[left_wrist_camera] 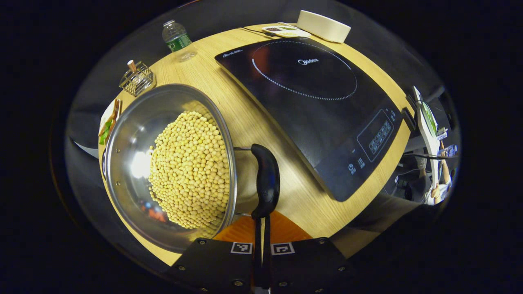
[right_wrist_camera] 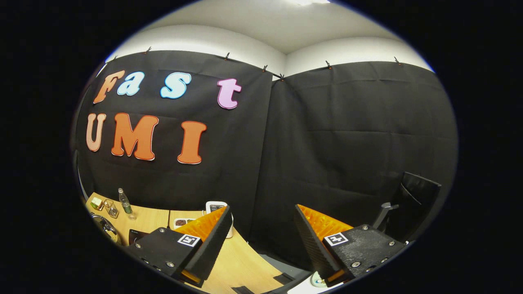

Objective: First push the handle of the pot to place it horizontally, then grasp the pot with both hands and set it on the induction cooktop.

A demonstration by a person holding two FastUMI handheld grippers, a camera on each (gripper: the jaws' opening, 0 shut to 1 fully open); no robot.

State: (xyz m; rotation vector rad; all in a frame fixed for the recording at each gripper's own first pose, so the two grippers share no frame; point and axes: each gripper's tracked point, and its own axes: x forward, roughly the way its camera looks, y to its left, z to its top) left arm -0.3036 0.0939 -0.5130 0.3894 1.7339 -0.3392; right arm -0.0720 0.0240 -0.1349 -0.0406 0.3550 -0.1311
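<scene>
**Pot handle at the closed left gripper, cooktop bare beside it**

In the left gripper view, we begin at the far left of the pale wooden table [left_wrist_camera: 196, 77], where a small plate of sandwich with green leaves [left_wrist_camera: 108, 124] peeks out behind the pot. Above it stands a little wire rack holding a wooden-topped stick [left_wrist_camera: 137, 77], and further back a clear plastic bottle with a green label [left_wrist_camera: 176, 36]. The wide, shiny steel pot [left_wrist_camera: 130, 134] sits on the table's left part, loaded with a heap of pale yellow beans [left_wrist_camera: 192, 171]. Its curved black handle [left_wrist_camera: 266, 179] juts from the rim towards us on two thin metal rods. Just below that handle we see the left gripper [left_wrist_camera: 261, 245], its two fingers drawn together with barely a slit between them; their tips meet the handle's lower end, though we cannot tell whether they press on it. To the right lies the flat black glass induction cooktop [left_wrist_camera: 310, 98], close beside the pot but not touching it, with nothing on its ring. Behind it are a small tray of dark and green contents [left_wrist_camera: 286, 30] and a white oval box [left_wrist_camera: 323, 25].

In the right gripper view, the table and bottle appear small at lower left. The right gripper [right_wrist_camera: 261, 241] is raised, facing the black cloth wall [right_wrist_camera: 347, 143], fingers spread wide apart and holding nothing.
</scene>
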